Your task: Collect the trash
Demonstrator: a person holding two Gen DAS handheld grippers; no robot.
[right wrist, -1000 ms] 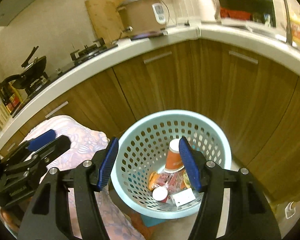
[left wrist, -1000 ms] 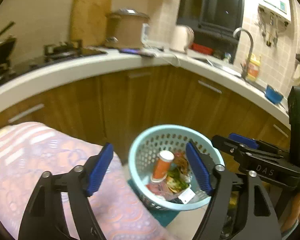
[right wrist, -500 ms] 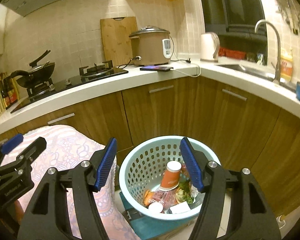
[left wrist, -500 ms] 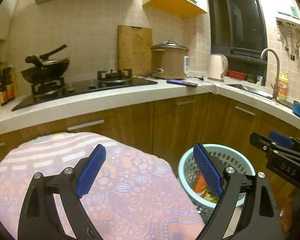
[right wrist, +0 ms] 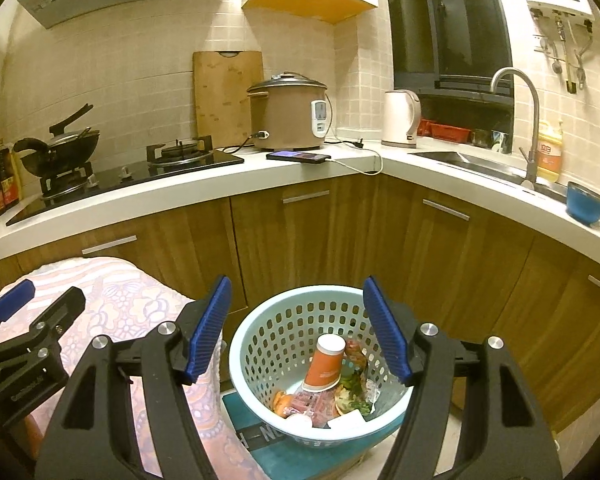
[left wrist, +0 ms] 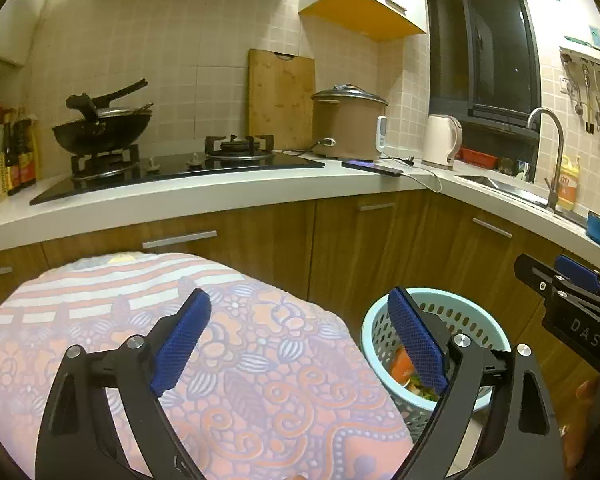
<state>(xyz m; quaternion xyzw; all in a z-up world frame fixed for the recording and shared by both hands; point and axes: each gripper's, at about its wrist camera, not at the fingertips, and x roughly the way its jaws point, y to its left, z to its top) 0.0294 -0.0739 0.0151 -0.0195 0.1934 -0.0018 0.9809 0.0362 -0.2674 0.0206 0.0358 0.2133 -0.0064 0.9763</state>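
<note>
One basket (right wrist: 260,344), one paper cup (right wrist: 326,364), two grippers (left wrist: 300,340) (right wrist: 296,328).

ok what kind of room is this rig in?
A home kitchen, almost certainly: a gas hob with a wok, a rice cooker on the counter, and a sink with tap in the corner.

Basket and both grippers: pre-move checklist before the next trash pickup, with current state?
1. Left gripper empty, jaws opening: ok.
2. Right gripper empty, jaws opening: ok.
3. Basket upright, rim unobstructed: ok.
4. Earlier trash inside basket, orange cup included: ok.
5. Next trash piece located: not ok, none visible on the patterned cloth.
6. Room left in basket: ok, contents sit low.
</note>
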